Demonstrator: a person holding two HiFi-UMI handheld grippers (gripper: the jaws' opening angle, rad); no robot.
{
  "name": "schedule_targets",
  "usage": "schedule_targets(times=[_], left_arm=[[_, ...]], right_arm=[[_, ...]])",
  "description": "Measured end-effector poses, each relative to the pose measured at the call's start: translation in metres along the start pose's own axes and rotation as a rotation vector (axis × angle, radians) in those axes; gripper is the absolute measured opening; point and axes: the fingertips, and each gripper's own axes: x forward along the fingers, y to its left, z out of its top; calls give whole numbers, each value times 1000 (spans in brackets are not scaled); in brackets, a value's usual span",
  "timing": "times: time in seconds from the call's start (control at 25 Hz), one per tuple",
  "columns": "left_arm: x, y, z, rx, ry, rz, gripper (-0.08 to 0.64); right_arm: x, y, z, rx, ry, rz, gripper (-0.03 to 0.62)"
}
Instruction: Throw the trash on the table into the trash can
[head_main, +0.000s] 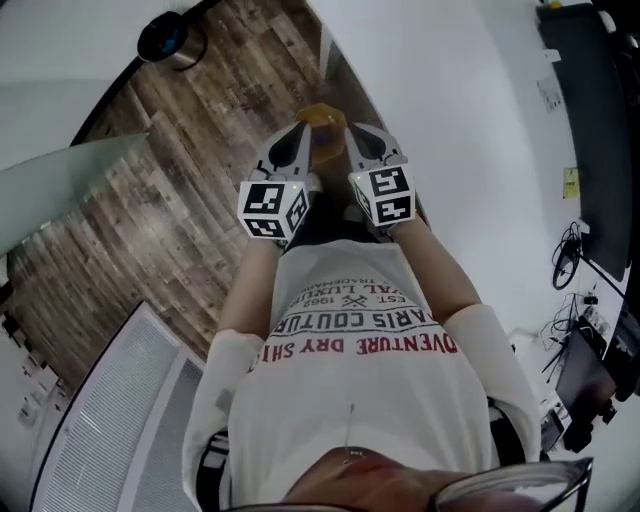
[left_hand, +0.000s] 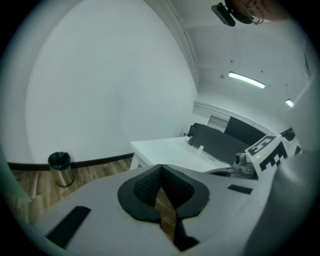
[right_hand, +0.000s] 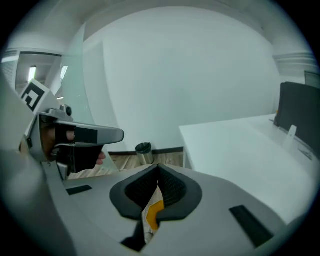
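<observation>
Right gripper (right_hand: 159, 182) clenched on a yellow-and-white wrapper (right_hand: 152, 212), left gripper (left_hand: 161, 182) closed with its pads together, both held before a shirt (head_main: 350, 400) printed "VENTURE DRY", the trash can (head_main: 165, 40) well apart on the wooden floor (head_main: 150, 220).

Only a sliver of the yellow-and-white crumpled wrapper (right_hand: 154, 210) shows between the closed black pads of the right gripper (right_hand: 158, 169); the rest is hidden behind them. Whether the brown strip (left_hand: 165, 210) in the gap of the left gripper (left_hand: 161, 169) is floor or trash cannot be told. The white table (right_hand: 235, 145) runs off the right edge.

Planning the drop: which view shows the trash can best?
Left gripper view: the trash can stands whole by the wall. The right gripper view shows it smaller; the head view, from above at the picture's edge.
</observation>
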Motion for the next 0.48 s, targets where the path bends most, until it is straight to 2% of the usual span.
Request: schedule_targets(times=[0.12,0.24,0.32,0.48], left_arm=[[6,-45,37,83,-21,-117,23],[26,-90,65,203,-33,-245,23],[38,-121,73,252,-34,-309,23],[51,-193,69,292,-23,-445,23]], right_arm=[[-50,-21,34,40,-88,-92,26],[-97,-60,56,103,-188,-252,26],[-133,-85,58,143,-237,-357,26],[-214,-127,41,216,-323,-537,26]])
